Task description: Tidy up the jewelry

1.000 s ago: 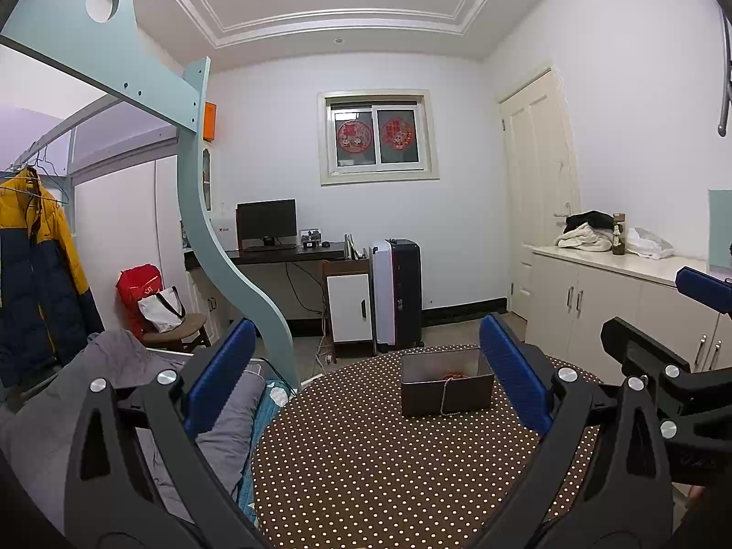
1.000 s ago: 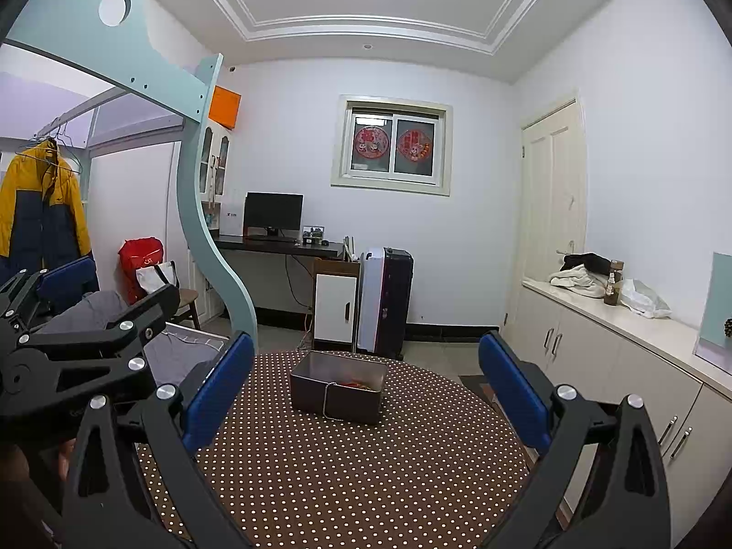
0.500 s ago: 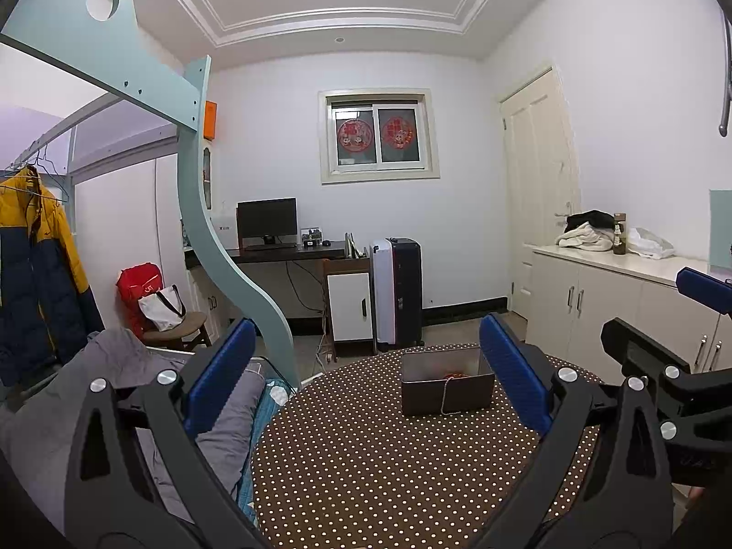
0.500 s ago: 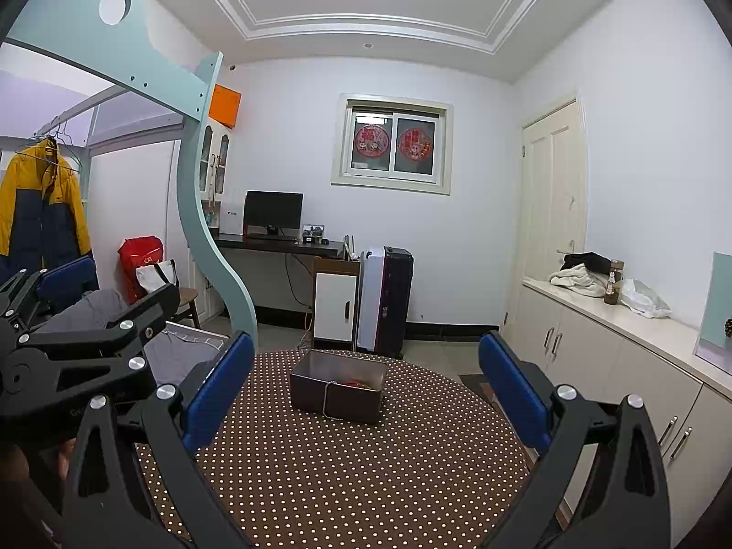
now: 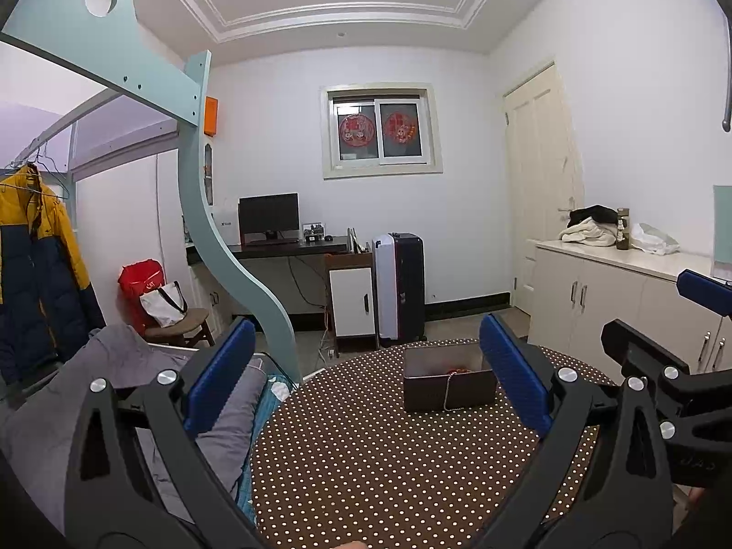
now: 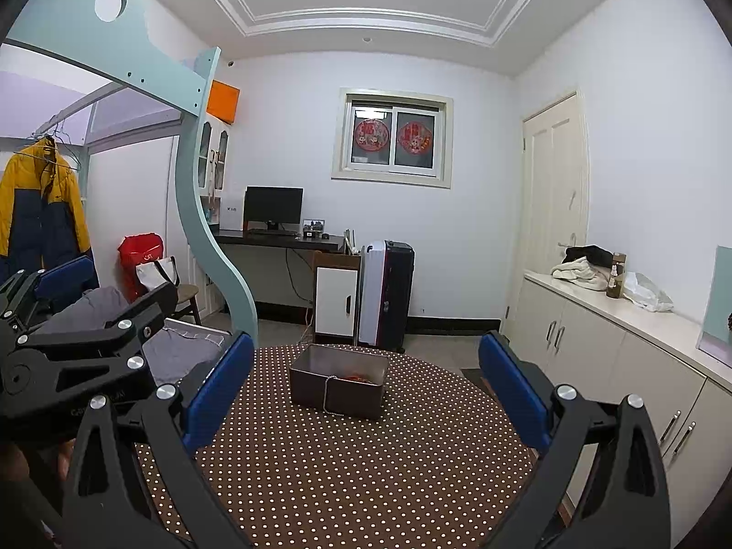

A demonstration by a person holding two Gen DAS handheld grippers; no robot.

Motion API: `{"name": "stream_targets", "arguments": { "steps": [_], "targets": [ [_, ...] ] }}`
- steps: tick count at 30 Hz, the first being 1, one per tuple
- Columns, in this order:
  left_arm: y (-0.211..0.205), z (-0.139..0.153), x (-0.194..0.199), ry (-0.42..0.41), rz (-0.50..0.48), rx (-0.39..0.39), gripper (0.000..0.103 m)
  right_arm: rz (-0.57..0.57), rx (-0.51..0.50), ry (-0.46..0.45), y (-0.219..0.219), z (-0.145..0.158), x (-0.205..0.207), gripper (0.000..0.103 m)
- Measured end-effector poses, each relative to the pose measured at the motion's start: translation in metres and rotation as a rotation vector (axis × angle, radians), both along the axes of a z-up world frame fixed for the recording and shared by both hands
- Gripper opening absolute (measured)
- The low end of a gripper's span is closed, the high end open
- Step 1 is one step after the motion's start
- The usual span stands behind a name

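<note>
A dark rectangular box [image 5: 447, 389] [image 6: 337, 391] stands on a round table with a brown polka-dot cloth [image 5: 366, 457] [image 6: 366, 466]. Reddish jewelry [image 6: 361, 377] lies inside it, and a thin silver chain [image 6: 325, 393] hangs over its front wall, also seen in the left wrist view [image 5: 446, 391]. My left gripper [image 5: 366, 379] is open and empty, held above the table short of the box. My right gripper [image 6: 366, 386] is open and empty, also short of the box. Each gripper shows at the edge of the other's view.
A bed with grey bedding [image 5: 114, 389] and a pale green loft frame [image 5: 238, 251] stand left of the table. White cabinets [image 6: 617, 357] run along the right wall. A desk, a monitor and a suitcase [image 6: 389, 293] stand at the back.
</note>
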State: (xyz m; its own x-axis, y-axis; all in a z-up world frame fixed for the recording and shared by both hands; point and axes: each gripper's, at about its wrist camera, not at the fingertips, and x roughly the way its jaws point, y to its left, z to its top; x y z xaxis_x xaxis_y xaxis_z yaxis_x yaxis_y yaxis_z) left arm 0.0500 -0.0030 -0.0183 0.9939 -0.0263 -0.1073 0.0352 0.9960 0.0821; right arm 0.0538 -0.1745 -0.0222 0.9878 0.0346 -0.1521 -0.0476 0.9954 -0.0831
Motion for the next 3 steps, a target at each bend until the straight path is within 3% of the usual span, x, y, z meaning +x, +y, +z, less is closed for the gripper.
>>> {"name": "stream_targets", "arguments": {
  "steps": [3],
  "targets": [
    [-0.0042, -0.0039, 0.0061, 0.019, 0.003, 0.009, 0.096, -0.005, 0.002, 0.015, -0.0016, -0.0035, 0.0055, 0.095]
  ]
}}
